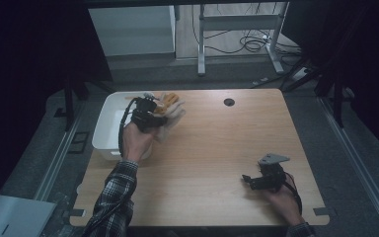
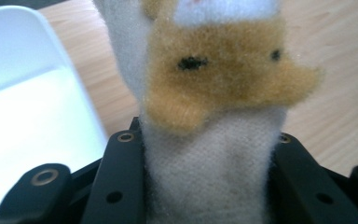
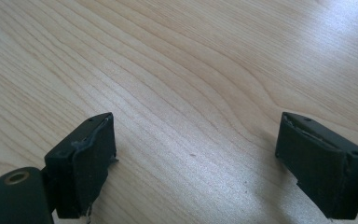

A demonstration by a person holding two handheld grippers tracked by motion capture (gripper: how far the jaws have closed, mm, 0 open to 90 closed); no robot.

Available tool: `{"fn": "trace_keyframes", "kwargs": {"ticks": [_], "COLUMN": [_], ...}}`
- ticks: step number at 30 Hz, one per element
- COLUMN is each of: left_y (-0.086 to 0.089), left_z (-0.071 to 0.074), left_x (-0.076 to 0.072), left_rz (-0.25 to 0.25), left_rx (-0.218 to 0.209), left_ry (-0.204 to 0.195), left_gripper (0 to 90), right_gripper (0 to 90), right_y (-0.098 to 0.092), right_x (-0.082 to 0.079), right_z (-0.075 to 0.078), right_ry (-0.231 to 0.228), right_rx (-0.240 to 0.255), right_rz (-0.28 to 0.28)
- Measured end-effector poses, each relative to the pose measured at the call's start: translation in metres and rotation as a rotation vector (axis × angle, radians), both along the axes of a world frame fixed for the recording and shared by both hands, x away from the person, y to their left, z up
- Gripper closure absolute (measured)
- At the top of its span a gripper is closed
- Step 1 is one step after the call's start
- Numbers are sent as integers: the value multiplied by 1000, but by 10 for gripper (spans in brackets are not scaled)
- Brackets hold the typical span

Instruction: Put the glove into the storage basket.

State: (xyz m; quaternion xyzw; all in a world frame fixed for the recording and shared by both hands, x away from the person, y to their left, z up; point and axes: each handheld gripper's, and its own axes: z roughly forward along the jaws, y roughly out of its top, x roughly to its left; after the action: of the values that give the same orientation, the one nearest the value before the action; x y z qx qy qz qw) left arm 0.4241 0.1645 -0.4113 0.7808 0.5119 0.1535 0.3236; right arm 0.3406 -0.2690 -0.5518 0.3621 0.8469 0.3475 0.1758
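Observation:
A plush toy point(image 1: 170, 111), cream with tan patches, hangs in the air beside the white bin point(image 1: 106, 127) at the table's left. My left gripper point(image 1: 150, 114) is shut on it. In the left gripper view the toy's cream body point(image 2: 209, 172) is pinched between the two black jaws, and its tan face with dark stitched eyes point(image 2: 223, 70) rises above them. My right gripper point(image 1: 250, 180) rests low over the wooden table point(image 1: 217, 148) at the front right. In the right gripper view its fingers point(image 3: 91, 158) stand wide open with bare wood between them.
The bin's white rim and inside point(image 2: 23, 107) lie just left of the held toy. A round black grommet point(image 1: 229, 102) sits near the table's far edge. Metal desk legs and loose cables point(image 1: 249, 42) stand on the floor beyond the table.

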Motion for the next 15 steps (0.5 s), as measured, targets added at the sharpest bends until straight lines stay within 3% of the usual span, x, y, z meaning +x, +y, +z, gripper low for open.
{"fn": "trace_keyframes", "kwargs": {"ticks": [15], "left_y": [55], "left_z": [4], "left_x": [8], "left_rz": [148], "left_rx": [2], "left_ry": [-23], "left_gripper": [643], "right_gripper": [125], "right_y": [0], "right_x": [0], "right_z": [0], "right_ry": [0], "right_rx": [0], "right_rz": [0]}}
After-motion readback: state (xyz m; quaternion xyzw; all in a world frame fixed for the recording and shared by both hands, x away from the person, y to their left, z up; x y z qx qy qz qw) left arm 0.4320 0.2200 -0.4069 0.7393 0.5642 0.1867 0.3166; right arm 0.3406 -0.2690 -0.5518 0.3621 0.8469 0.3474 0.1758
